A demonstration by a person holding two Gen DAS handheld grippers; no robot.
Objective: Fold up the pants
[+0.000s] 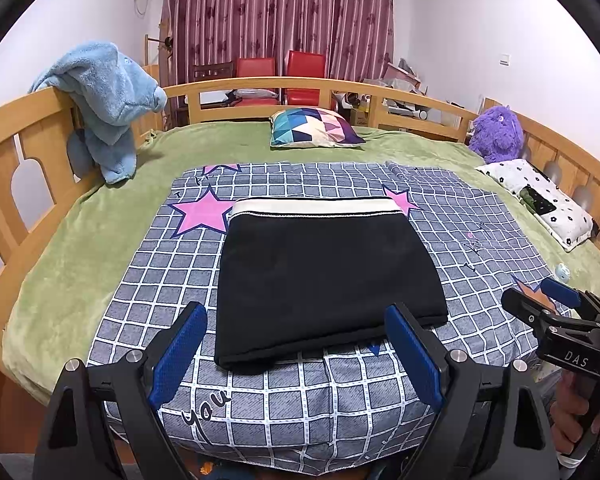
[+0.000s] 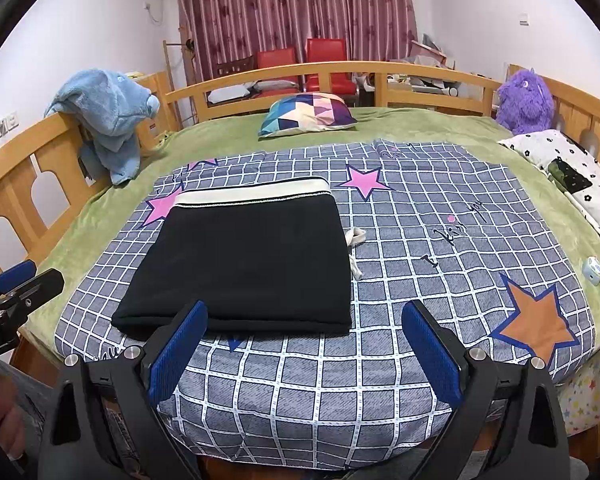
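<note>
The bed (image 1: 80, 216) carries a checked quilt (image 1: 300, 400), and the pants (image 1: 324, 276) lie on it as a flat black rectangle, white waistband at the far edge, folded edge nearest the grippers. The fold appears complete. The left gripper (image 1: 296, 356) and right gripper (image 2: 304, 356) both hover off the cloth, jaws wide apart and empty. To finish well, keep both clear of the near edge; if tidying, tuck in the drawstring (image 2: 354, 248) trailing at the right side. No containers are in view; a pillow (image 1: 316, 128) lies beyond.
</note>
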